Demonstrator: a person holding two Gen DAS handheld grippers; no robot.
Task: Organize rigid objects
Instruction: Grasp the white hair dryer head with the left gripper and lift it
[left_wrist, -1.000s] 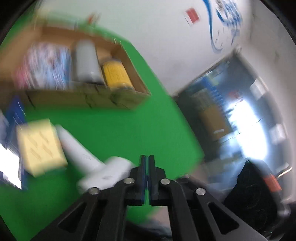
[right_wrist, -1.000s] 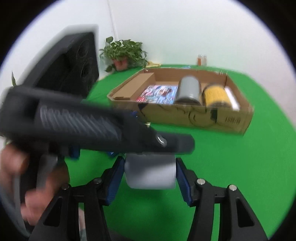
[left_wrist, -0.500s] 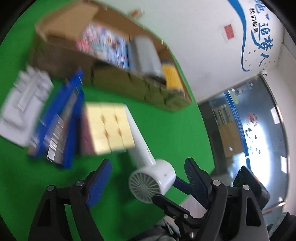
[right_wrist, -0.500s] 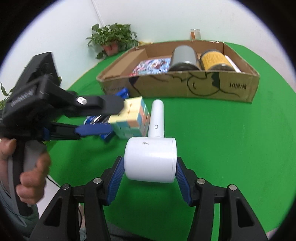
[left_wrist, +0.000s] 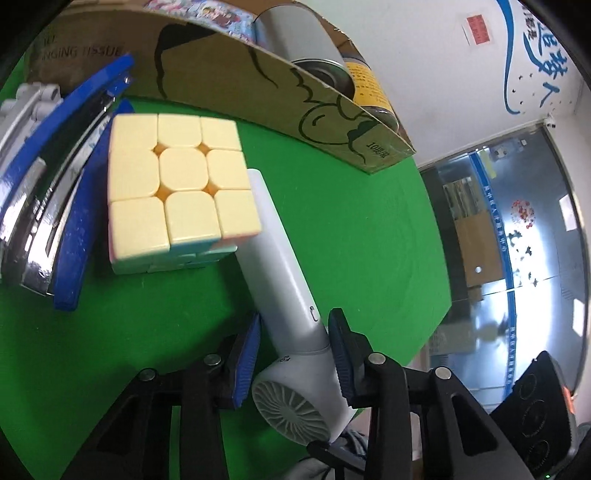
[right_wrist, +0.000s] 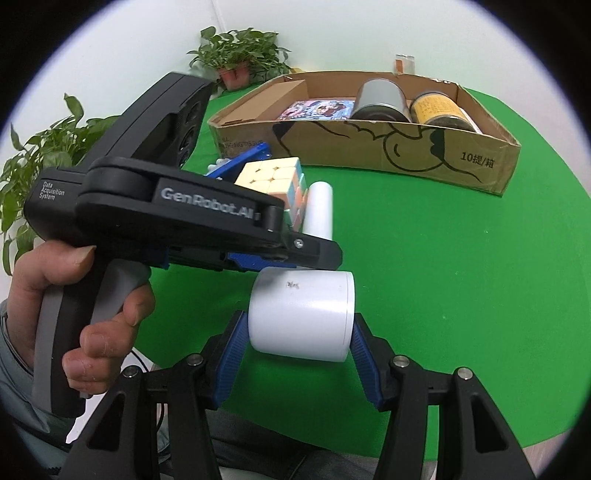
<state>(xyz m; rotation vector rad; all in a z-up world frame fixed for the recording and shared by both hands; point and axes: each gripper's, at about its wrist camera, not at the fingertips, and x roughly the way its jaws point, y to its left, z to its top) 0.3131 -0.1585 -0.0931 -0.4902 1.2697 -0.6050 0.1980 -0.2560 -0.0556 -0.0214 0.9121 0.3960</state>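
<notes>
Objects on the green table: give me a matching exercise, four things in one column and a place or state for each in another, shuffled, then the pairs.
1. white handheld hair dryer
2. pastel puzzle cube
3. yellow-labelled jar
4. blue stapler

A. lying in the cardboard box
B. outside the box, on the far side of the cube from the dryer
C. barrel gripped by the right tool
D. beside the dryer's handle

Pairs: 1-C, 2-D, 3-A, 4-B

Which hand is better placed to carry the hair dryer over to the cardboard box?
Probably right. The right gripper already clamps the hair dryer by its barrel, while the left gripper is closing around the handle. The cardboard box lies ahead.
</notes>
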